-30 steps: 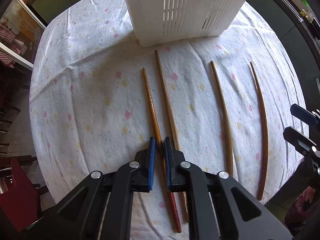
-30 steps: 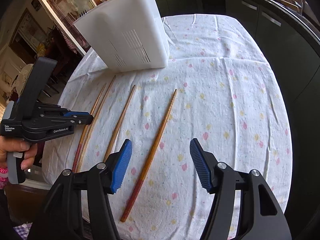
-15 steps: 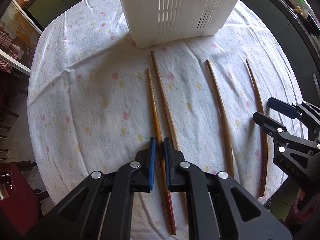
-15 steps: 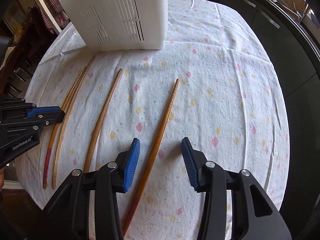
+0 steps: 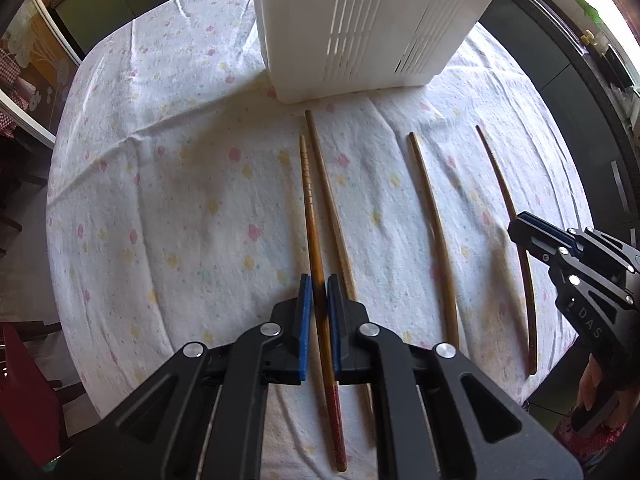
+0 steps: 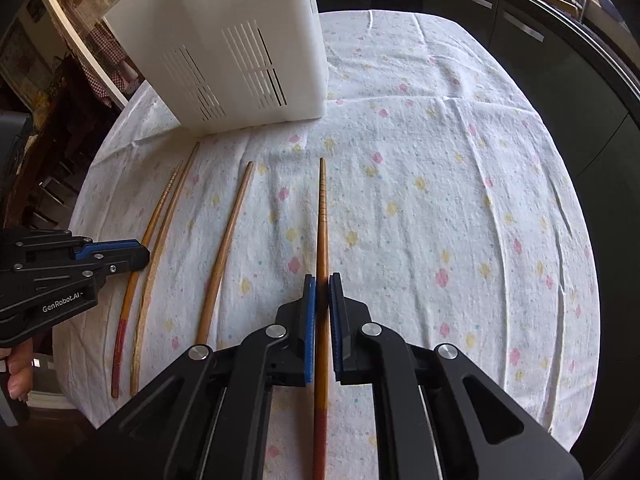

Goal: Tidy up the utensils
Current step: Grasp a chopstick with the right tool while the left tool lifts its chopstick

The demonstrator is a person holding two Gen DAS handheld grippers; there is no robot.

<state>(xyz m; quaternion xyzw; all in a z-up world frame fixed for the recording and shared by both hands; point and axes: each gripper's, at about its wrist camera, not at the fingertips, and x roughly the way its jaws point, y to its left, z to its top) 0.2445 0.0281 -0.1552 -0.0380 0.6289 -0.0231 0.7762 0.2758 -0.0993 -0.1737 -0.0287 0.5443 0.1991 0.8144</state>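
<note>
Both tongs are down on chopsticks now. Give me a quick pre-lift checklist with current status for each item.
1. Left tongs closed around the leftmost red-ended chopstick: ok.
2. Right tongs closed around the rightmost red-ended chopstick: ok.
3. Neighbouring pale chopstick outside the left tongs: ok, it lies beside them.
4. Middle chopstick untouched on the tablecloth: ok.
5. Grip firm enough to lift: cannot tell.
6. White utensil holder opening free: cannot tell, its top is out of frame.

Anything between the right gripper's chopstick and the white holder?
Nothing visible: only bare floral cloth lies between the red-ended wooden chopstick, clamped in the right gripper, and the white slotted plastic holder.
</note>
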